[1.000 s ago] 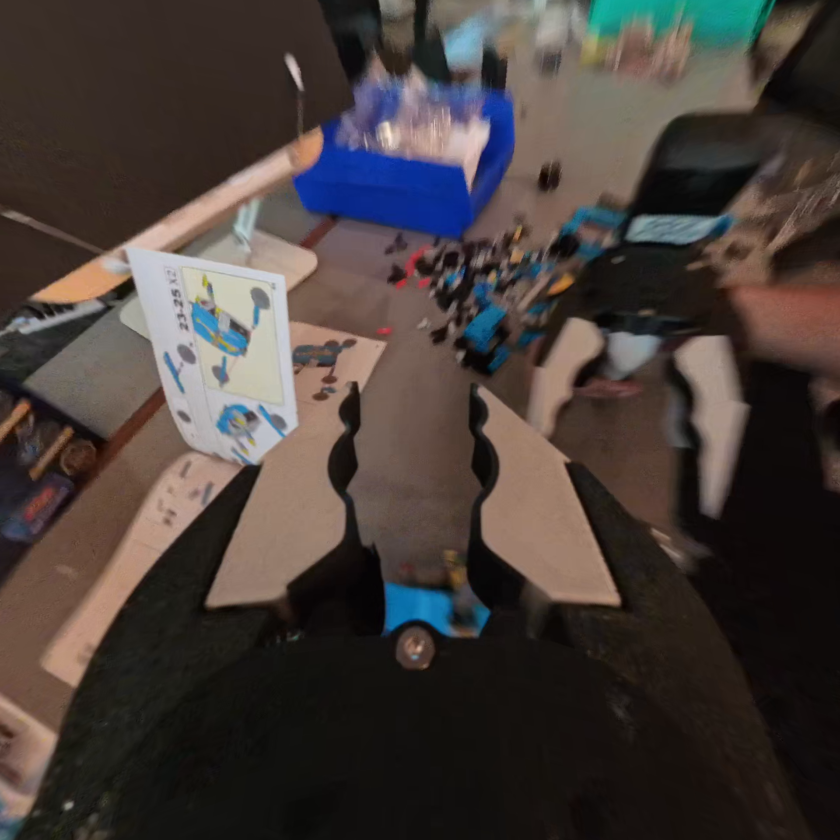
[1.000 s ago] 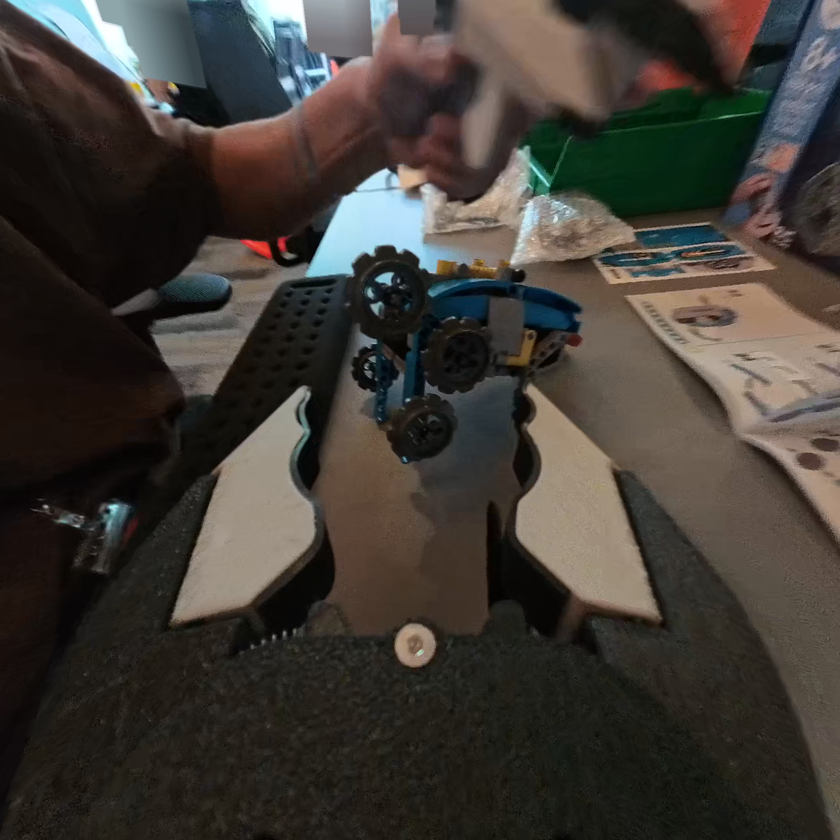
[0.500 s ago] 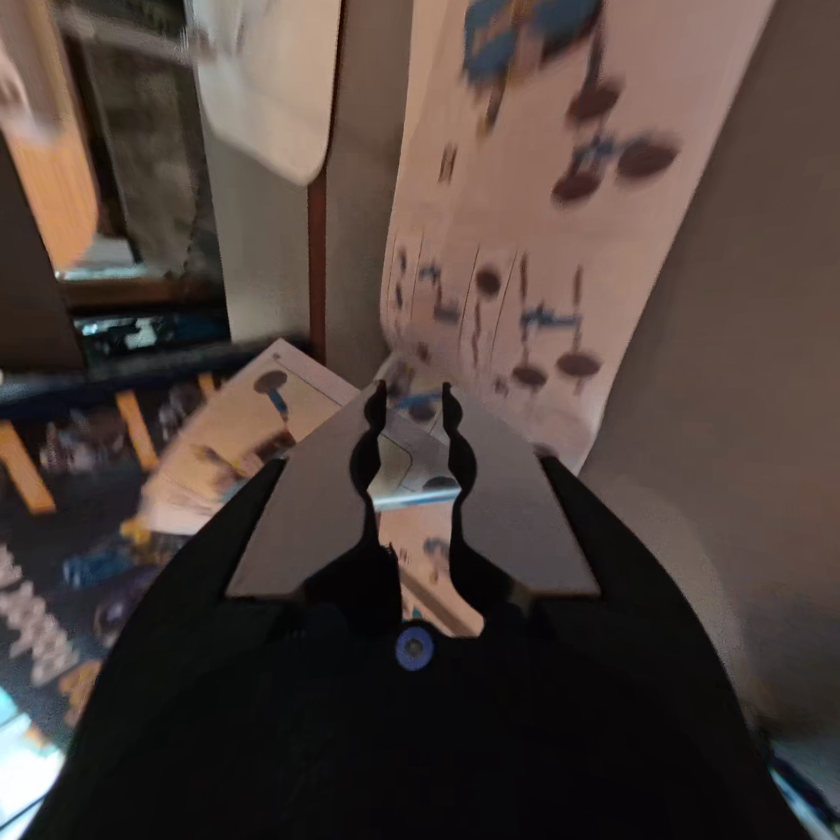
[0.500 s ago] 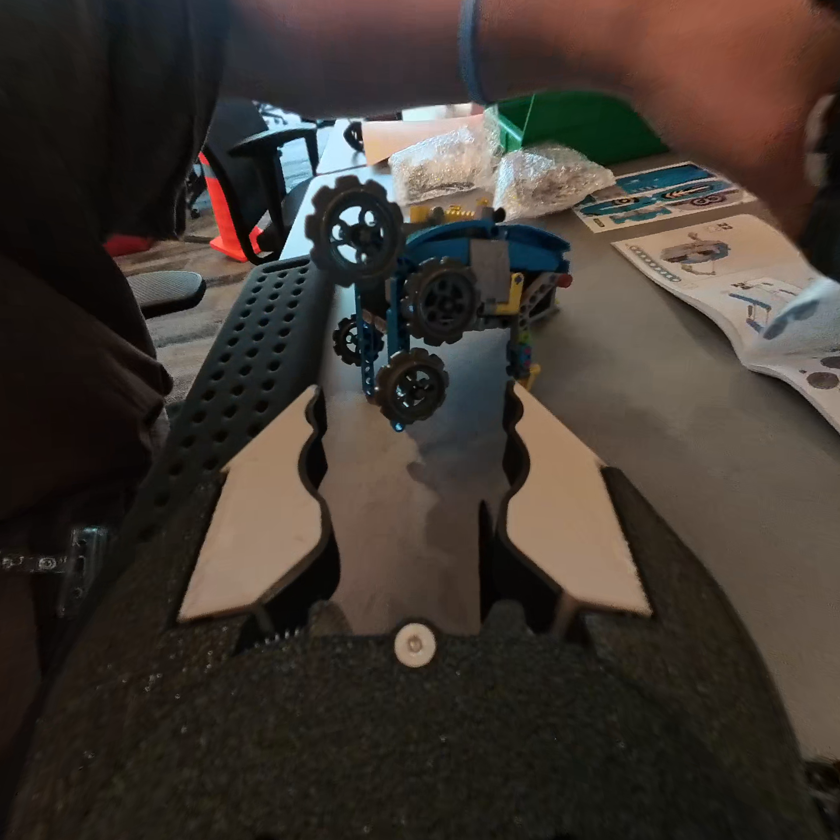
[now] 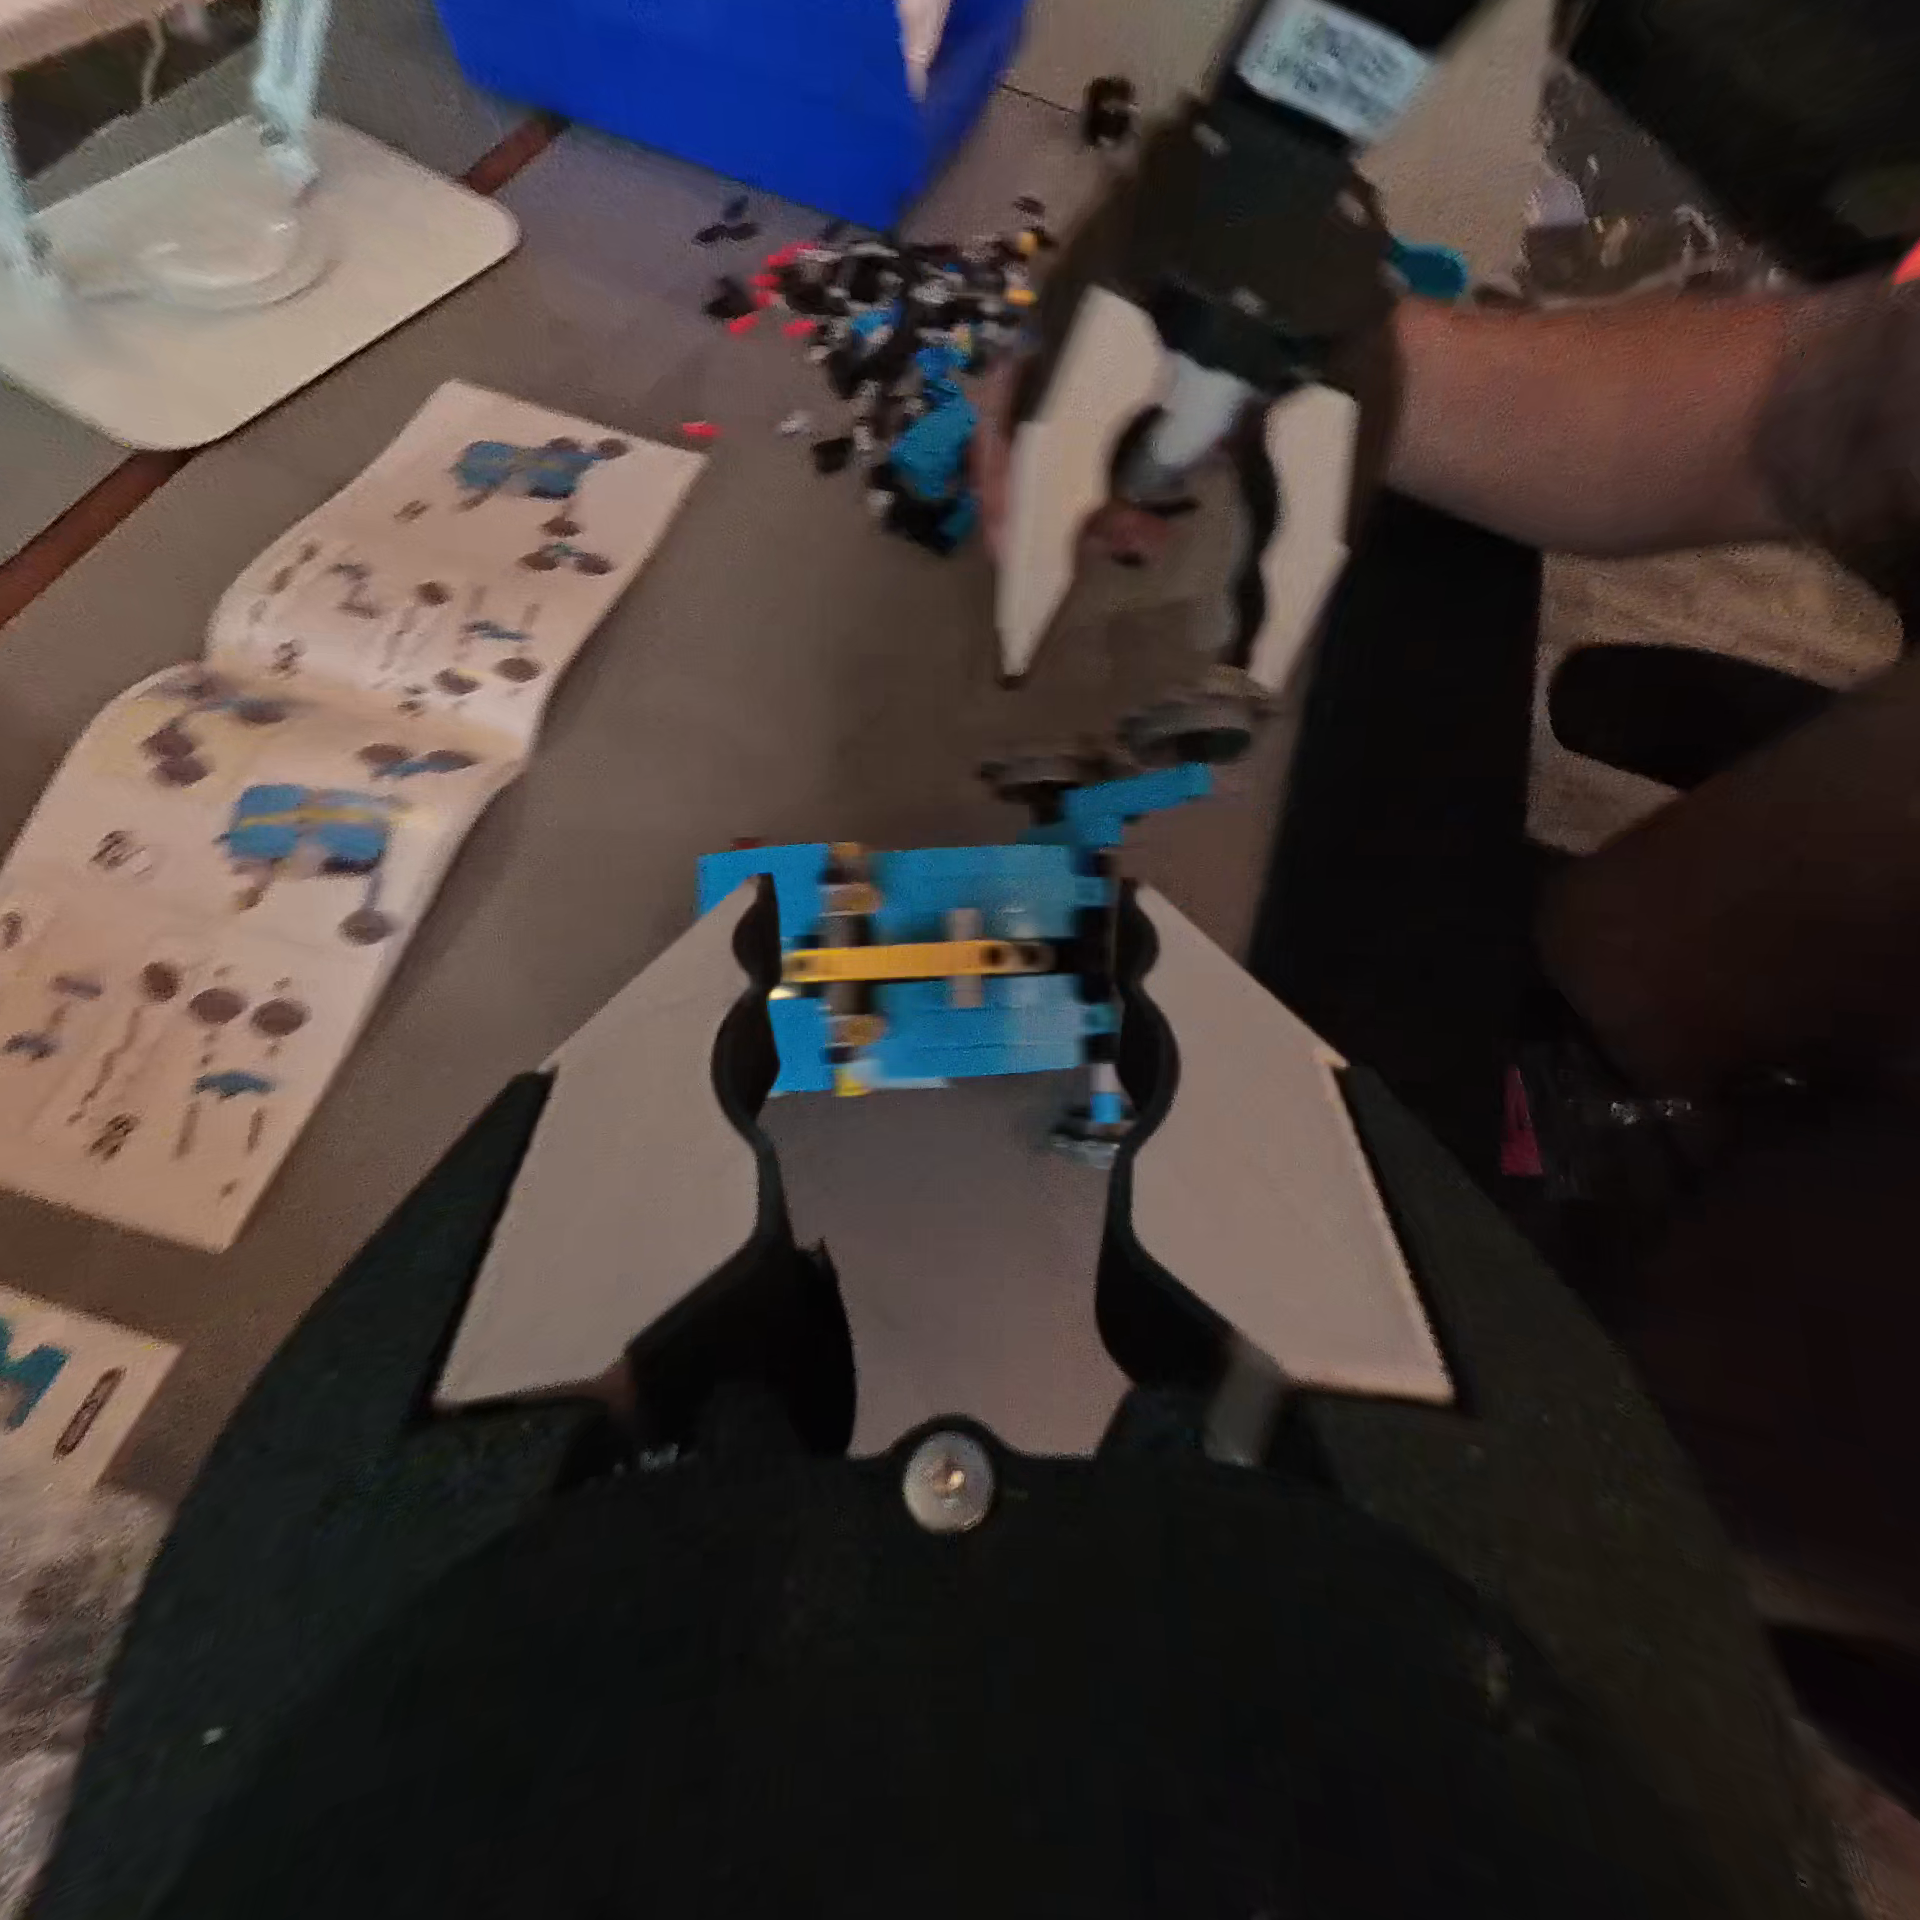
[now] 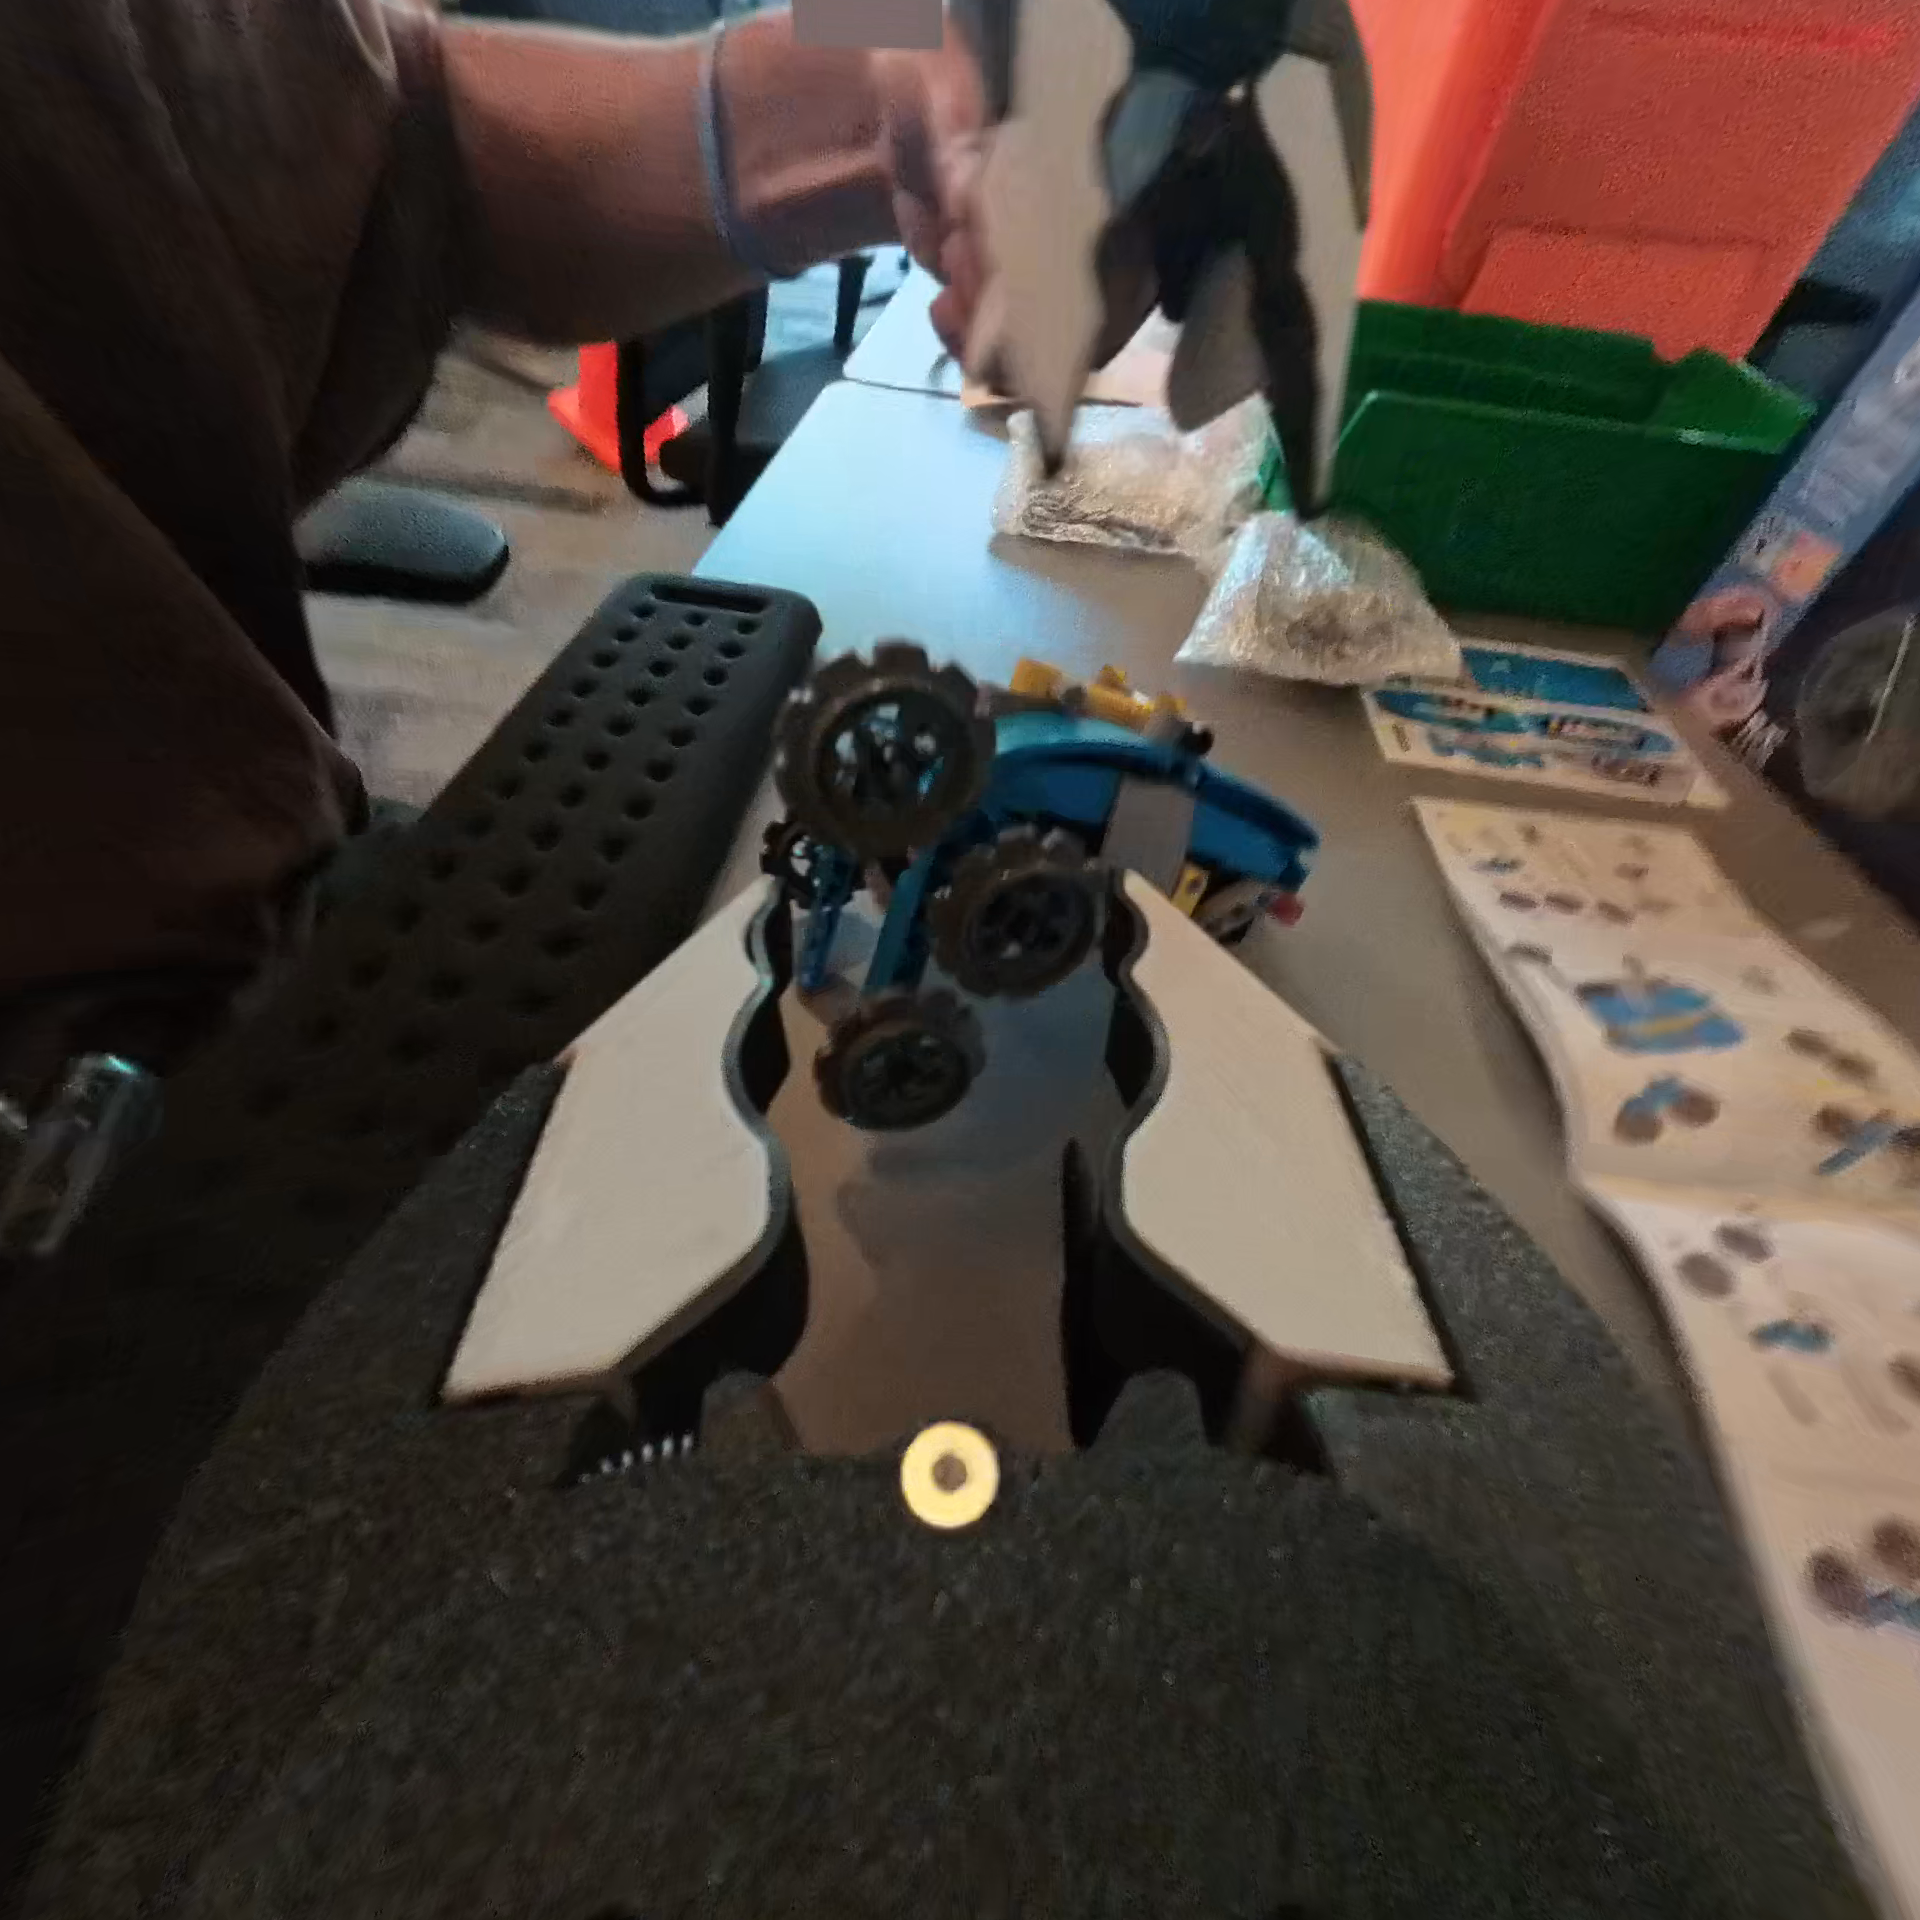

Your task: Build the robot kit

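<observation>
The left gripper (image 5: 940, 925), jaws spread wide, hangs above a blue toy car (image 5: 935, 971) on the grey table (image 5: 748, 644), its fingertips flanking the car's body. The right gripper (image 6: 940, 914), jaws also apart, faces the car's wheeled end. An open instruction booklet (image 5: 343, 748) lies left of the car, loose bricks (image 5: 894, 332) beyond it.

Grey table (image 6: 894, 499) beside a black perforated chair back (image 6: 582, 790), orange wall (image 6: 1621, 145) behind
</observation>
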Demonstrator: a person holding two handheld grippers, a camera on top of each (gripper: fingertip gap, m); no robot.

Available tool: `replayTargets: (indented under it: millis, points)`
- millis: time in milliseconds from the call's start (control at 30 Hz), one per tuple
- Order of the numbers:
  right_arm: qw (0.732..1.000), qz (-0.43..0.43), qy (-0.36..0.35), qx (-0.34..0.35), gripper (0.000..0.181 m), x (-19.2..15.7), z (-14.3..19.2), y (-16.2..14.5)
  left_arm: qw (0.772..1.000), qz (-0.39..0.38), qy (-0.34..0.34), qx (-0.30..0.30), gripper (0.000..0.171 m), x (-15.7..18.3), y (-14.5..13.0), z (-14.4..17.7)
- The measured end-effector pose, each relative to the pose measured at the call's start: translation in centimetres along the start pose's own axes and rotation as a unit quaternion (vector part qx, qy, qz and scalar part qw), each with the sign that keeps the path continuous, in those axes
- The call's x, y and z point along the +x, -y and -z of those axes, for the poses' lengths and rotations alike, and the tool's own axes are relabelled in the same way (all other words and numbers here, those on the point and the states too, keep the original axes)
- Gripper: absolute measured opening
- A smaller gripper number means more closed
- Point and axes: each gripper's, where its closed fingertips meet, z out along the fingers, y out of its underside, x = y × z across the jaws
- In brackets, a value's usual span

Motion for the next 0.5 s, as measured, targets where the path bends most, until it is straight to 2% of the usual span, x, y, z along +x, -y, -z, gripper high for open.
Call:
replayTargets:
  millis: [67, 133, 200, 267, 400, 467, 500]
  points:
    - [0.998, 0.041, 0.024, -0.031, 0.057, 0.0, -0.9, 0.7, 0.999, -0.040, -0.007, -0.010, 0.067, 3.5, -1.0, -1.5]
    - [0.993, 0.066, 0.057, -0.076, 0.051, -0.4, -1.7, 0.3, 0.997, -0.078, 0.013, -0.025, 0.066, 5.8, -2.4, -3.7]
    - [0.989, 0.079, 0.071, -0.104, 0.050, -0.7, -2.3, -0.3, 0.990, -0.121, 0.075, -0.021, 0.058, 5.8, -3.2, -5.2]
    - [0.990, 0.090, 0.066, -0.085, 0.043, -1.1, -2.8, 0.1, 0.981, -0.140, 0.130, 0.003, 0.055, 5.2, -2.9, -5.3]
    - [0.986, 0.155, -0.007, -0.058, 0.039, -0.5, -3.1, 0.3, 0.977, -0.080, 0.182, 0.081, 0.071, 3.8, -2.5, -3.7]
    - [0.985, 0.163, -0.024, -0.051, 0.039, -0.7, -2.6, 0.0, 0.979, -0.035, 0.176, 0.096, 0.080, 2.9, -3.6, -3.6]
    - [0.985, 0.164, -0.034, -0.047, 0.039, -0.7, -2.4, -0.1, 0.980, -0.016, 0.168, 0.101, 0.079, 2.6, -4.0, -3.6]
